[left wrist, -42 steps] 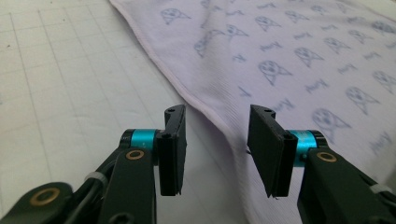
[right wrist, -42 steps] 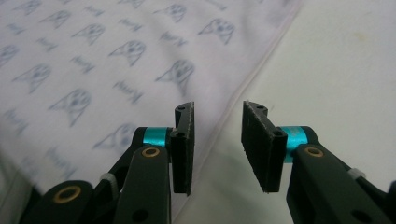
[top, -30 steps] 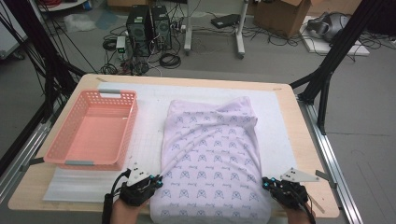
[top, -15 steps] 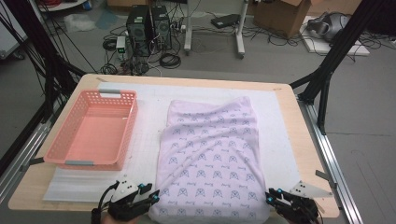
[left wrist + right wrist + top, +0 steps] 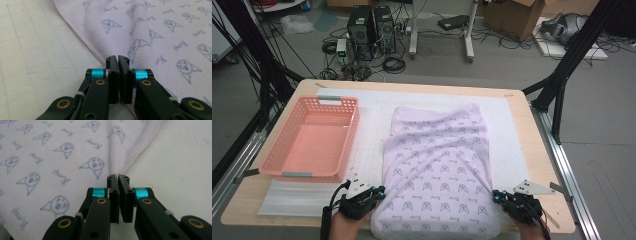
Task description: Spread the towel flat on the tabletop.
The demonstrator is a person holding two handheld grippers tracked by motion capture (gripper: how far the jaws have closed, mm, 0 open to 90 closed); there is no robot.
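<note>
Workshop floor with computer towers [image 5: 373, 27] and loose cables behind; wooden desk [image 5: 539, 165] under a white mat [image 5: 372, 150].

Item: lilac printed towel [image 5: 437, 165], spread flat at the desk's near centre.

Left gripper [image 5: 371, 196]: jaws just closed, pinching the towel's near-left hem. Right gripper [image 5: 504, 197]: likewise, near-right hem.

Risk: each pinch sits at the very edge; a sharp lift would likely pull the hem free, or drag the towel askew.

Container: pink basket [image 5: 312, 137], left, empty.

I can see small scribbled words printed between the cartoon faces on the towel [image 5: 162, 37], but I can't read them.
</note>
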